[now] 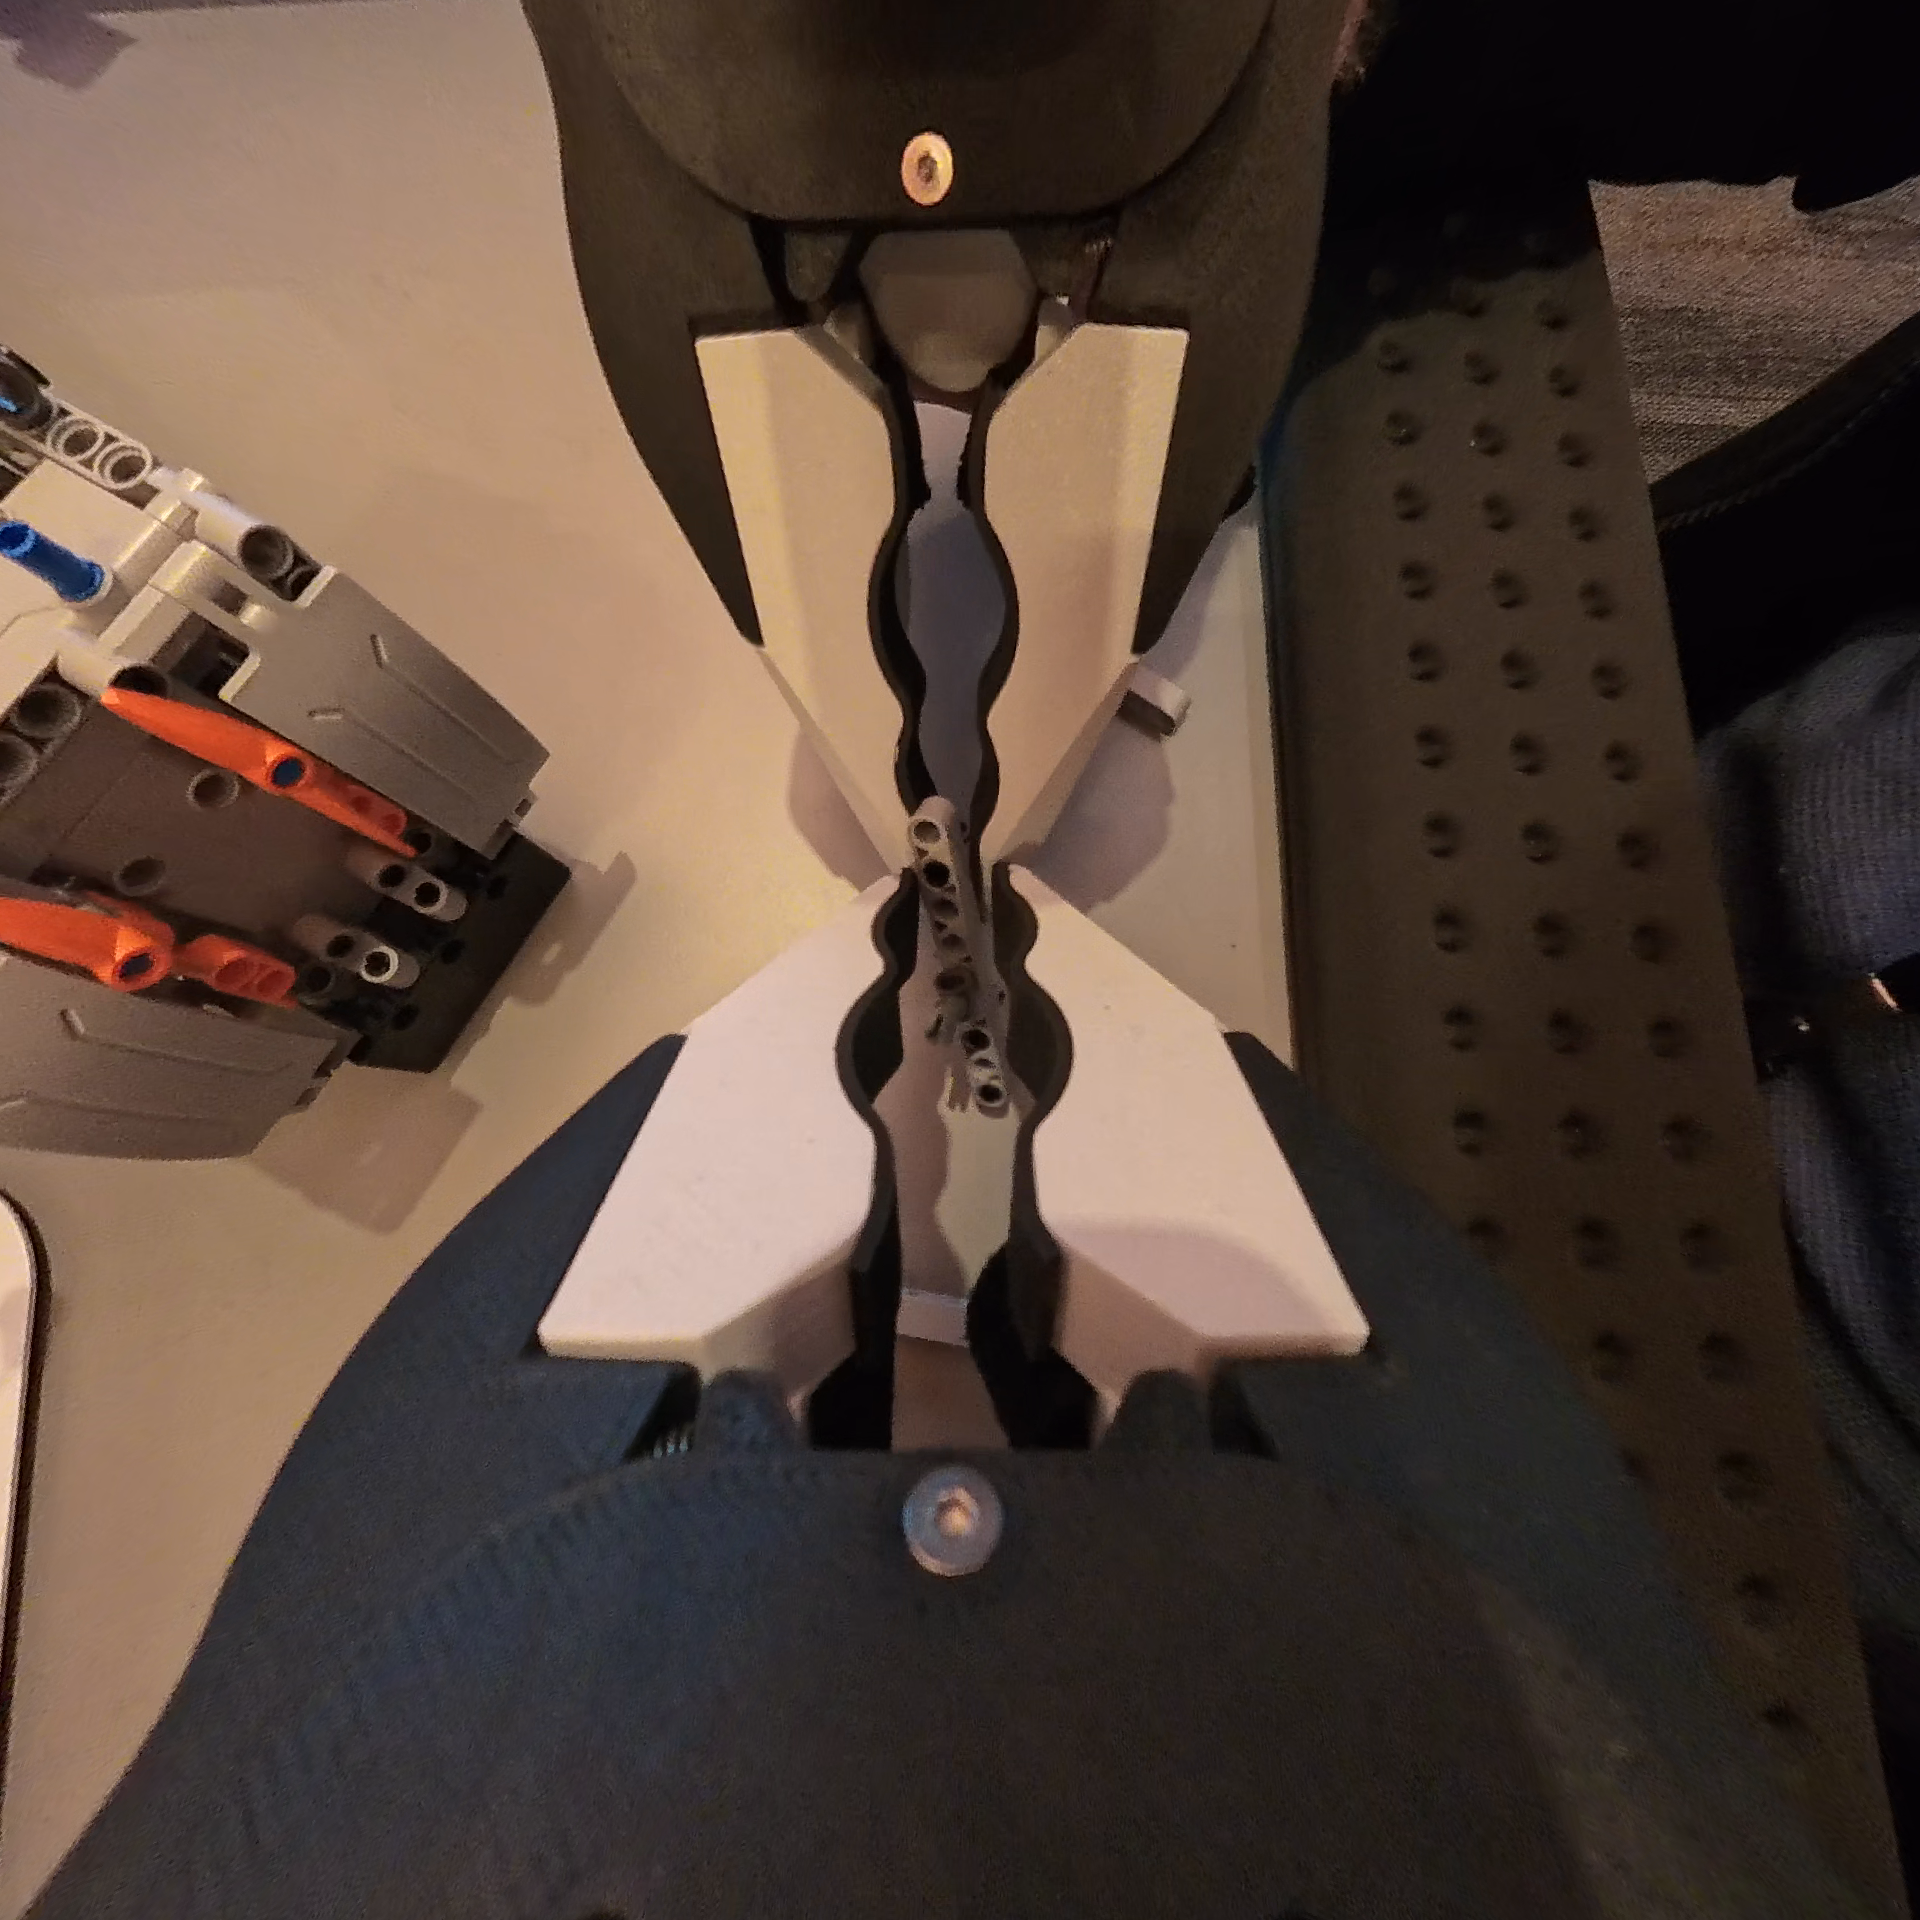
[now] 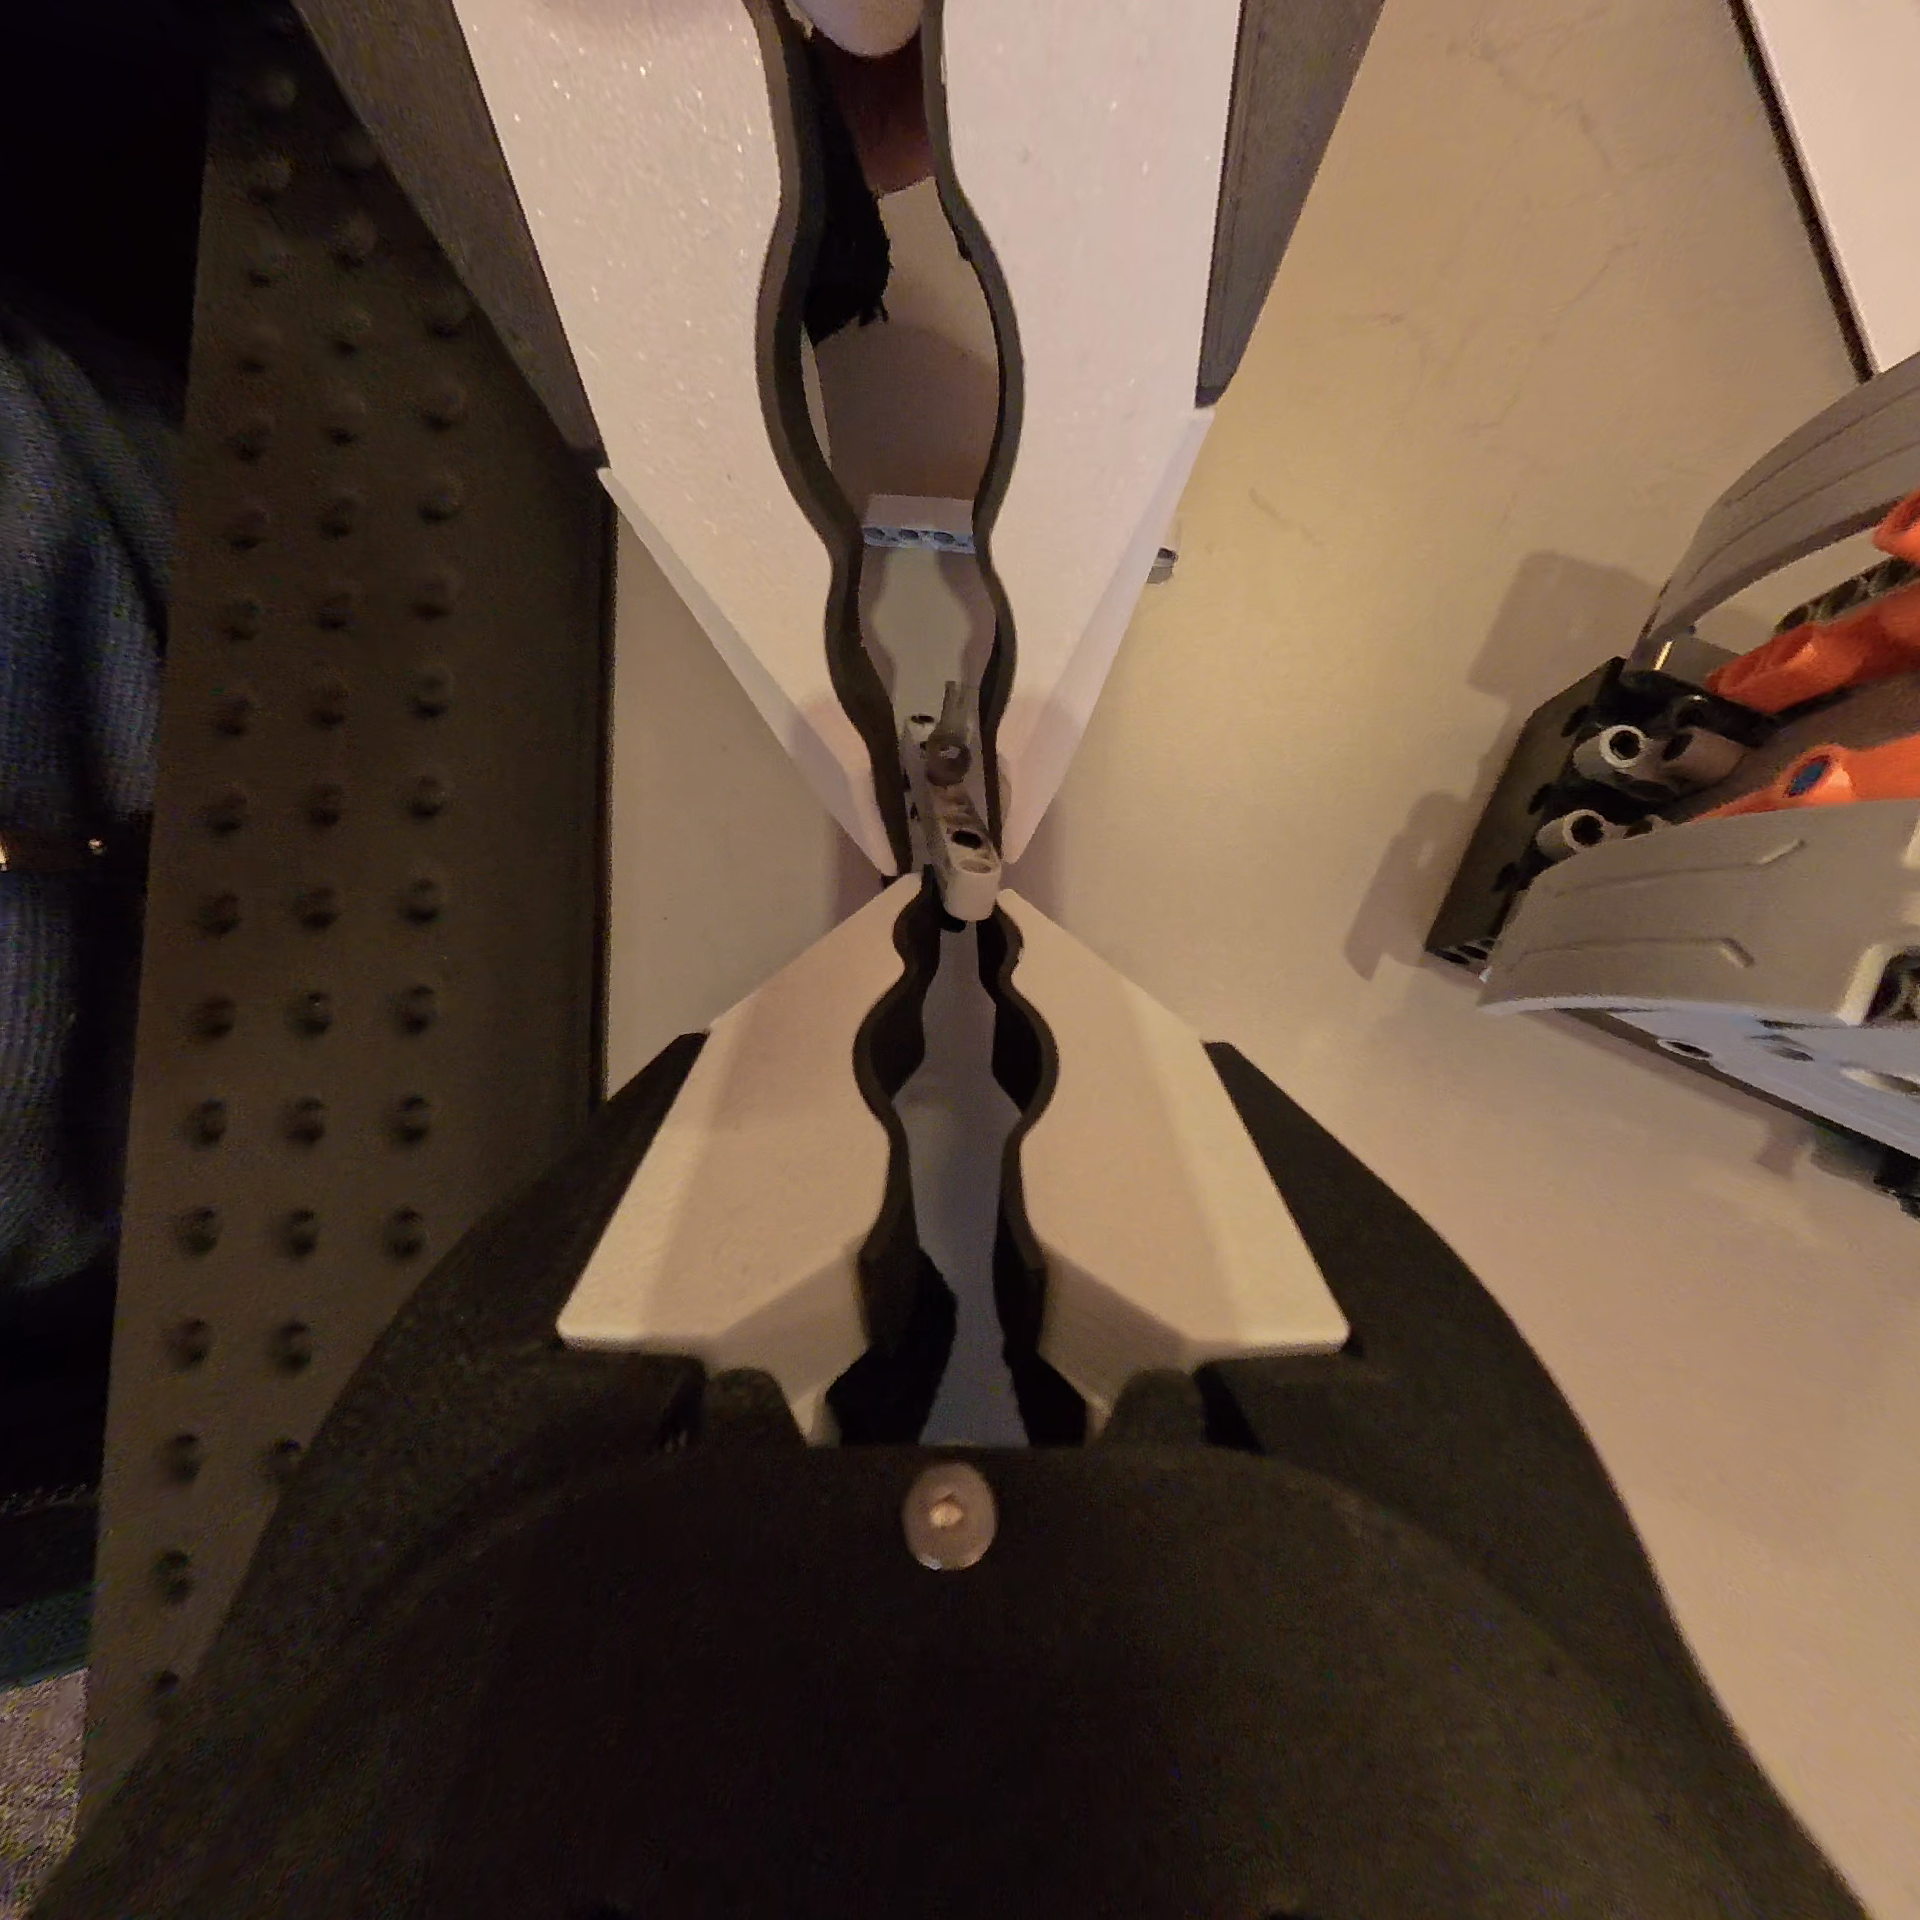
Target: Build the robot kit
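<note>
My two grippers meet tip to tip above a cream table. A grey beam with a row of holes lies between the black wavy pads of my left gripper, which is shut on it. The beam's pale end pokes out between the tips of my right gripper, which is closed on that end. A small dark pin sits in the beam. In each wrist view the other gripper comes in from the top.
A brick-built model of grey panels, orange pieces and a black frame lies beside the grippers, and shows in the right wrist view. A black dimpled strip runs along the table edge. A small white connector lies on the table.
</note>
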A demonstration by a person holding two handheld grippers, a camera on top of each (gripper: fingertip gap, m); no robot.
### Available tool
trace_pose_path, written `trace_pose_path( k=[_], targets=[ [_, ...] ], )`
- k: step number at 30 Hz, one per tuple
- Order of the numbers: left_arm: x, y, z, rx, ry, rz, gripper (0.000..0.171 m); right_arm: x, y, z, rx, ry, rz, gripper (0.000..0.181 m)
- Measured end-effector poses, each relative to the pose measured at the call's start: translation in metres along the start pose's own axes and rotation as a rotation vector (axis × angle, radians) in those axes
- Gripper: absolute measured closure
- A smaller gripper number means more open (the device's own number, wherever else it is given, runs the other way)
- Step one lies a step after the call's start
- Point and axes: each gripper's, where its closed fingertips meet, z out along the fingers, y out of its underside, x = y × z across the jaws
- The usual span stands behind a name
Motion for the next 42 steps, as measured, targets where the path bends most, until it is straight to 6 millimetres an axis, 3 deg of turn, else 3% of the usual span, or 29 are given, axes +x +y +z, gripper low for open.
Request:
trace_pose_path(
  k=[15, 25, 30, 34, 42],
  targets=[
    [0.004, -0.004, -0.005, 0.036, 0.045, -0.005, 0.167, -0.004, -0.004, -0.003, -0.004, 0.022, -0.045, 0.178],
    [0.004, -0.005, -0.013, 0.097, 0.045, -0.032, 0.167, 0.005, -0.013, -0.040, 0.121, 0.080, -0.008, 0.178],
    [0.004, -0.006, -0.013, 0.118, 0.058, -0.044, 0.167, -0.003, -0.011, -0.033, 0.112, 0.032, -0.023, 0.177],
    [0.003, -0.009, -0.016, 0.149, 0.046, -0.042, 0.167, -0.004, -0.015, -0.041, 0.153, 0.021, -0.019, 0.177],
    [0.003, -0.009, -0.014, 0.153, 0.059, -0.062, 0.167, -0.008, -0.020, -0.039, 0.171, 0.004, -0.020, 0.178]
  ],
)
